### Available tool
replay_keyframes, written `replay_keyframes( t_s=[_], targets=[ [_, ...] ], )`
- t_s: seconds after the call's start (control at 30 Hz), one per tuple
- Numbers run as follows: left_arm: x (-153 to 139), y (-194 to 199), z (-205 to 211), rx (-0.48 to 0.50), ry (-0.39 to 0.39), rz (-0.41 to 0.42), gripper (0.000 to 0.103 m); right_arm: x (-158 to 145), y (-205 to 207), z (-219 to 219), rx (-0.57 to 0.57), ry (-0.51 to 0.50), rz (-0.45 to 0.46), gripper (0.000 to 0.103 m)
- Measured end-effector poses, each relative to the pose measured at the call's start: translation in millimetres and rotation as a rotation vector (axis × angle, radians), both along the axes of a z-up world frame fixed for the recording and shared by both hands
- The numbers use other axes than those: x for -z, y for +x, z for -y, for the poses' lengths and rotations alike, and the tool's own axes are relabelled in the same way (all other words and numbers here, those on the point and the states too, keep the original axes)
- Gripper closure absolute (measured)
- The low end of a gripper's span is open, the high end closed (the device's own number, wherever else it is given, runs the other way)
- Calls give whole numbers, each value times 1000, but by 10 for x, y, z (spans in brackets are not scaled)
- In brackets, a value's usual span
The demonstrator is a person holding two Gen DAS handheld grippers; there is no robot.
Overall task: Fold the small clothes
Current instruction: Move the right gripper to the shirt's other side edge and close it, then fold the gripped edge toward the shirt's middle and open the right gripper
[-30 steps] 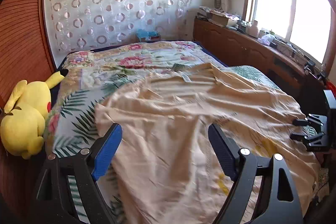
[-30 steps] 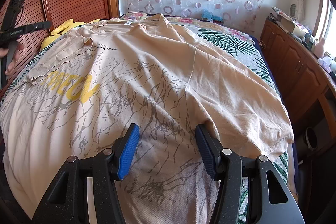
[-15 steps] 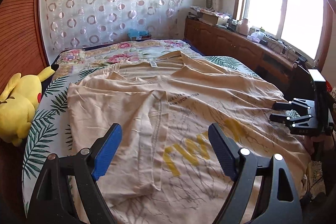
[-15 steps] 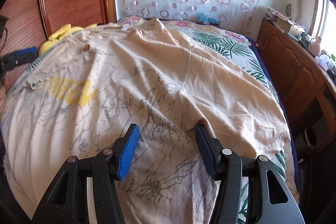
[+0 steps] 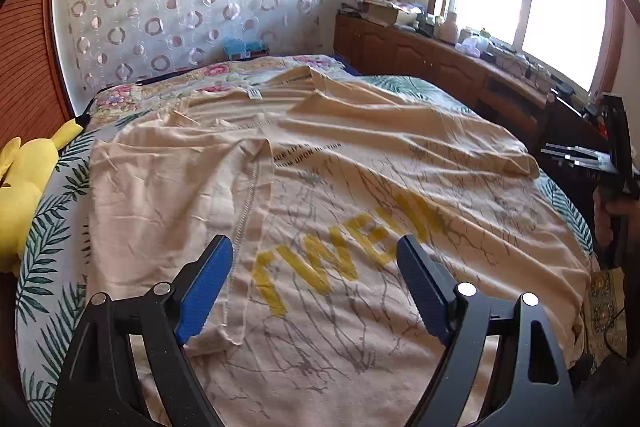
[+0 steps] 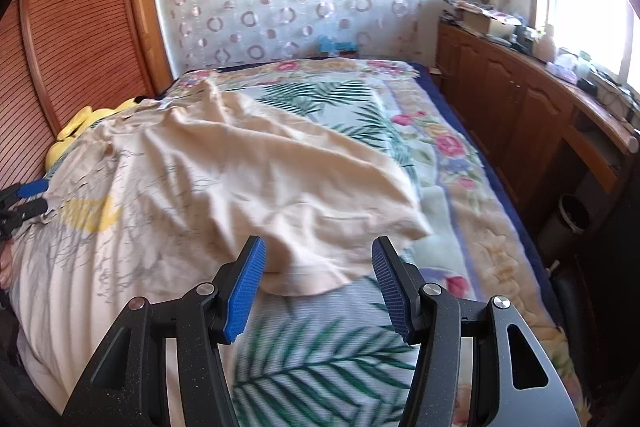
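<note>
A beige T-shirt [image 5: 360,163] with yellow lettering lies spread face up on the bed, its left sleeve folded inward. In the left wrist view my left gripper [image 5: 316,247] hovers open just above the lettering, with nothing between its blue pads. The right gripper [image 5: 548,151] shows at the bed's right edge, held by a hand. In the right wrist view my right gripper [image 6: 318,247] stands open over the bedspread. The T-shirt's [image 6: 240,179] rumpled right edge lies just beyond its fingertips, untouched. The left gripper [image 6: 40,195] shows at the far left.
A floral and palm-leaf bedspread [image 6: 360,115] covers the bed. A yellow plush toy [image 5: 24,195] sits at the left edge by a louvred wooden door [image 6: 80,39]. A cluttered wooden cabinet [image 6: 520,99] runs along the right under the window, with a dark bin [image 6: 572,223] beside it.
The left gripper has shifted from the folded sleeve to over the yellow lettering. The right gripper has swung right, from above the shirt's body to its right edge over the bedspread.
</note>
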State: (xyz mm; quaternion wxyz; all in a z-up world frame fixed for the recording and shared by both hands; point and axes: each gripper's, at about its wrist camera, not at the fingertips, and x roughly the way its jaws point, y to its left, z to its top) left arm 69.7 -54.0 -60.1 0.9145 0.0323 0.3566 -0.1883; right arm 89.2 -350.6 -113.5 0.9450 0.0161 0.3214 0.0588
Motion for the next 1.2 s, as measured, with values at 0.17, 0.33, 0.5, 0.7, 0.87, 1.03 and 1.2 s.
replay_keyframes(
  t_s=[0.17,0.33,0.5,0.7,0.87,1.03,1.2],
  targets=[
    [69,17,101,22,26,-27,18,22,107,230,46,44,-14,45],
    [127,69,168,31,52,-62,18,80,362,327,60,68,-64,50],
    [189,120,190,23,65,-100,18,106,512,440,44,104,-112,56],
    [258,142,229,18,90,-137,18,78,576,482,4,120,-134,76],
    [260,120,292,20,127,-133,16,-27,550,432,-24,60,-90,100],
    [249,122,291,19,125,-134,16,-317,413,177,-93,21,1,101],
    [155,88,239,14,70,-110,16,-710,247,-211,-209,28,105,101]
  ],
)
